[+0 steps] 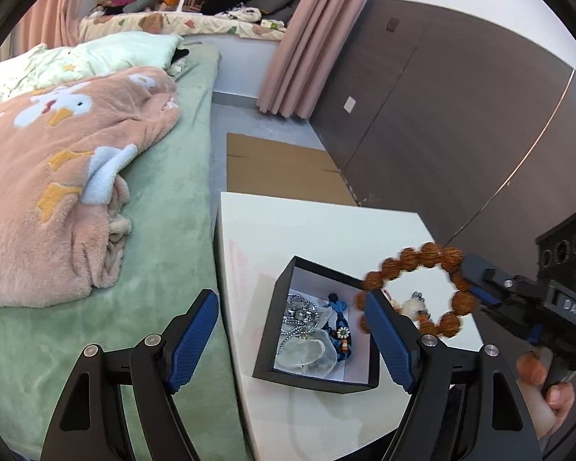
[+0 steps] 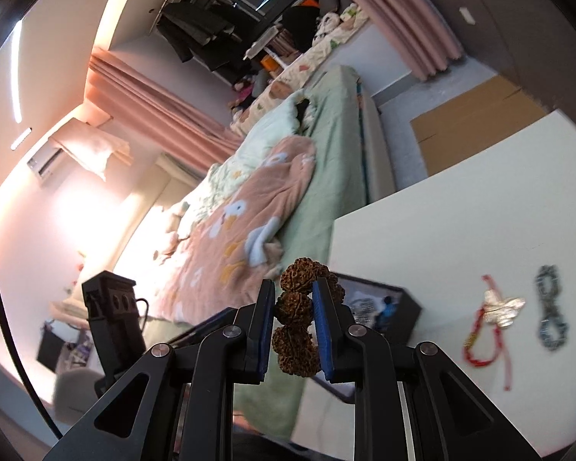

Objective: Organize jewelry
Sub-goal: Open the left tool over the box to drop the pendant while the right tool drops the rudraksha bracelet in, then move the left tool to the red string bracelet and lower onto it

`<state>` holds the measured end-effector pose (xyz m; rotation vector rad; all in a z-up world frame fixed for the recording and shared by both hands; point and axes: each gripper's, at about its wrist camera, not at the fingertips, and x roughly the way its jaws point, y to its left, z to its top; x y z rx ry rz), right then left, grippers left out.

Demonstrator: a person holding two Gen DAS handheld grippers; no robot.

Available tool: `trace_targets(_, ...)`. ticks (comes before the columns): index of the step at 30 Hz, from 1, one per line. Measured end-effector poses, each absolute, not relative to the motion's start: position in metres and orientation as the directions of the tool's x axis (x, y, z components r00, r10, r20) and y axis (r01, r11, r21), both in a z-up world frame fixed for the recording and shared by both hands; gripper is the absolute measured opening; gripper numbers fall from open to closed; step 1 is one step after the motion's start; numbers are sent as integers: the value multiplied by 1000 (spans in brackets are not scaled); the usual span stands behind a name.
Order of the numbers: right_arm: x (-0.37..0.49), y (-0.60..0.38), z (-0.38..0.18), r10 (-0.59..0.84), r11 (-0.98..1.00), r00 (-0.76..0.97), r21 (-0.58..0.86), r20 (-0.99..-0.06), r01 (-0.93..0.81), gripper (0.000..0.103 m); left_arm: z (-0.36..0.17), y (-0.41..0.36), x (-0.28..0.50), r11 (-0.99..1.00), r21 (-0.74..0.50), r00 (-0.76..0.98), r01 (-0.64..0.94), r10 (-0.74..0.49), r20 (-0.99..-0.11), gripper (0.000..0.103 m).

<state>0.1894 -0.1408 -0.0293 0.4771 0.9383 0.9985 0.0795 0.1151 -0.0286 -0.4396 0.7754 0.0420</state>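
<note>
Partly done — several pieces already in the black box (image 1: 318, 378); wooden bead bracelet (image 1: 418, 292) clamped in right gripper (image 2: 293, 320) fingers above the box; left gripper (image 1: 292, 342) fingers apart, empty; red cord charm (image 2: 491, 322) and grey chain (image 2: 551, 307) left on the counter (image 2: 460, 215) beside the box.

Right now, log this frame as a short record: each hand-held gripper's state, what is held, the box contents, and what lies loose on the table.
left hand-held gripper: open, empty
right hand-held gripper: shut on brown bead bracelet, held in the air near the box
black box: open, holds silver chain, blue cord piece, translucent shells
white table: red cord charm, grey beaded loop

Bright indoor light, wall glare, fisheye distortion.
</note>
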Motion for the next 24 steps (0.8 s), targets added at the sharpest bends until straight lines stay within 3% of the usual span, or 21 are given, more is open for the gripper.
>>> trace_targets(3,190,-124,-34,875,475,184,718,-448,-509,22,-26,121,75,900,-384,729,-207,-120,-674,79)
trace_targets(6,197,-105,-47,814,559,180,661,-552,-501,25,-23,126,72,893,-395,739,-215,-116,-664,79)
trace_targets(9,198,-109,-53,787,594,185,643,-588,-483,68,-15,125,68,895,-398,763,-202,-110,-636,79)
trace_targets(11,197,-122,-46,789,598,213,640,-576,-482,78,-9,121,67,903,-384,780,-192,-97,-618,79)
trace_targets(24,193,-216,1,671,737,357,530,-650,-420,80,15,78,86,907,-417,788,-65,-210,-578,79)
